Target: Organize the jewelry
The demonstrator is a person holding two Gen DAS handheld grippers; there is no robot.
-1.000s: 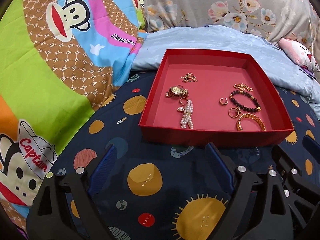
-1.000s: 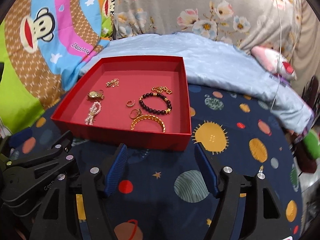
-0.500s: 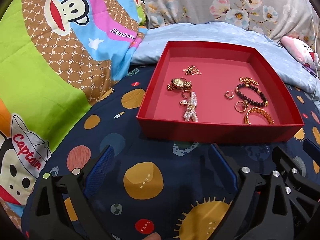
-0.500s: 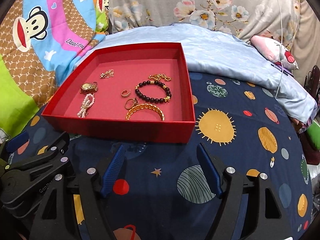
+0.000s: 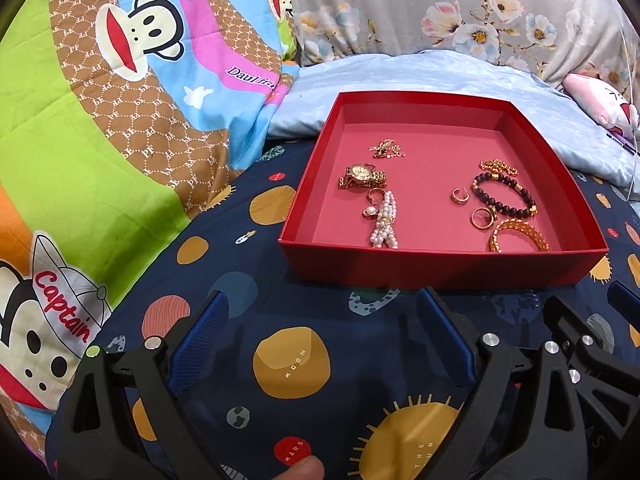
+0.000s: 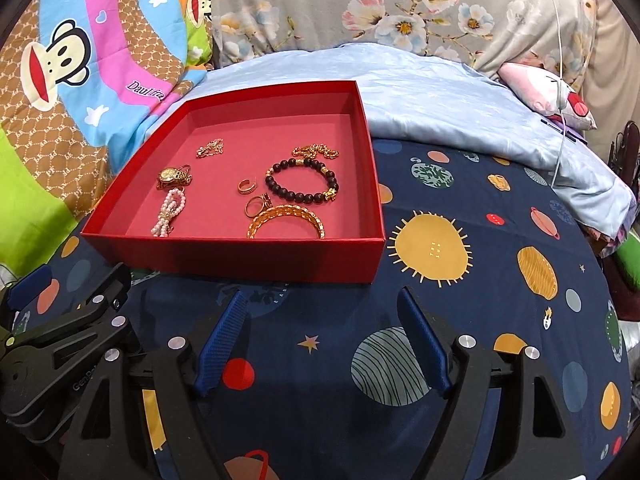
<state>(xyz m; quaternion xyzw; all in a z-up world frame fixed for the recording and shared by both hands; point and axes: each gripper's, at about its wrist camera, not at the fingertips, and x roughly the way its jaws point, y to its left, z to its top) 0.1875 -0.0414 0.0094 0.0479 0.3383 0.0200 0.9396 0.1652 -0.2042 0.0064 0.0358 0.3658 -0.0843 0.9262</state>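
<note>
A shallow red tray (image 5: 440,268) (image 6: 240,258) lies on the bed and holds loose jewelry: a gold watch (image 5: 362,176) (image 6: 174,176), a pearl bracelet (image 5: 385,220) (image 6: 168,212), a dark bead bracelet (image 5: 504,196) (image 6: 302,182), a gold bangle (image 5: 518,234) (image 6: 286,220), gold chains (image 5: 386,148) (image 6: 316,151) and small rings (image 5: 460,196) (image 6: 256,205). My left gripper (image 5: 320,300) is open and empty just in front of the tray's near wall. My right gripper (image 6: 322,300) is open and empty, also in front of the tray.
The bed has a navy planet-print sheet (image 6: 460,280). A cartoon monkey quilt (image 5: 100,120) rises at the left. A pale blue blanket (image 6: 440,100) and floral pillow (image 6: 400,8) lie behind the tray. A pink plush (image 6: 548,96) and white cable (image 6: 562,80) sit at the right.
Both grippers have shifted slightly relative to the tray, so it sits a little higher and nearer in both views. Jaws stay open. The jewelry has not moved.
</note>
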